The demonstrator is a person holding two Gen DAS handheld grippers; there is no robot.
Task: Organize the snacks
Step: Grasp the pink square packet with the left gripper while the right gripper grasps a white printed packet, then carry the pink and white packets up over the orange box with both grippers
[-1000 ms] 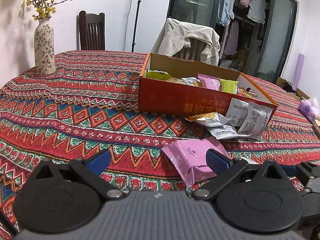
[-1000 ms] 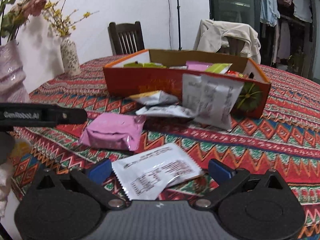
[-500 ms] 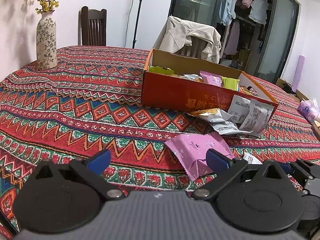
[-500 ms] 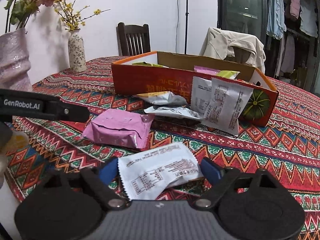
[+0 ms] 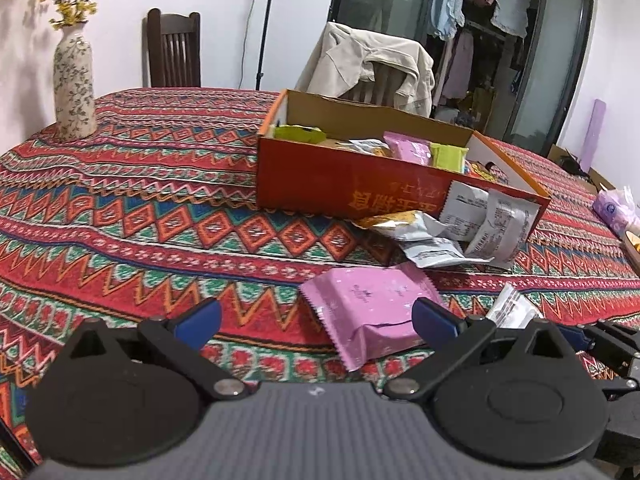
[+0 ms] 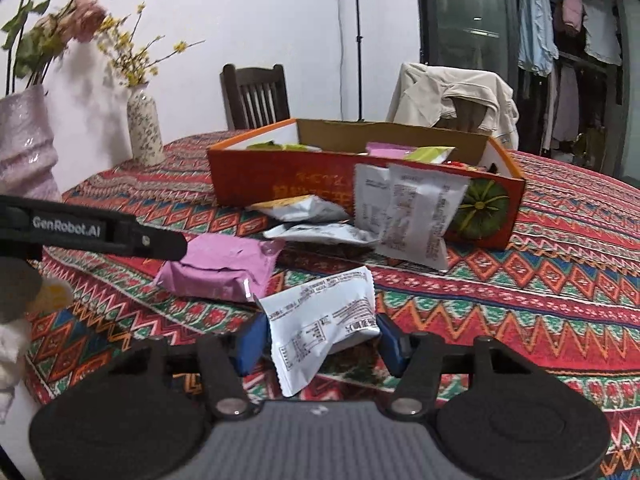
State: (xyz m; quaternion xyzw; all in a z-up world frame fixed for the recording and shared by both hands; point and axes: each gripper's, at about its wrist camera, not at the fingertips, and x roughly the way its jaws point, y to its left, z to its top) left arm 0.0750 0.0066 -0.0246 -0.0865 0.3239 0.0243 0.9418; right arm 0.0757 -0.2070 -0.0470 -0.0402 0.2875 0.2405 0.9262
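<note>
Tablecloth [image 5: 120, 208] in red, green and blue zigzags is covering the whole table, and an open orange cardboard box [image 5: 340, 188] is sitting on it past the middle, already holding green, pink and yellow snack packs. A chair with a beige jacket [image 5: 372, 64] draped over it is standing behind the box, and a dark wooden chair [image 5: 172, 52] is standing further left by the wall. A flowered vase [image 5: 74, 84] with yellow sprigs is standing on the cloth well left of the box.

Three or four loose silver-and-white packets [image 6: 408, 216] are leaning and lying against the box's near wall. A pink snack packet [image 5: 372, 312] is lying flat on the cloth nearer the camera. The left gripper [image 5: 316, 316] is hovering over it with its blue pads spread wide, the right pad just beside the packet's edge and nothing gripped.

The right gripper [image 6: 320, 340] is sitting low over a white printed snack packet [image 6: 320, 320]; its jaws have just been closing in, the packet is lying between them, and the blue pads are standing at its two sides, though real pressure cannot be made out.
</note>
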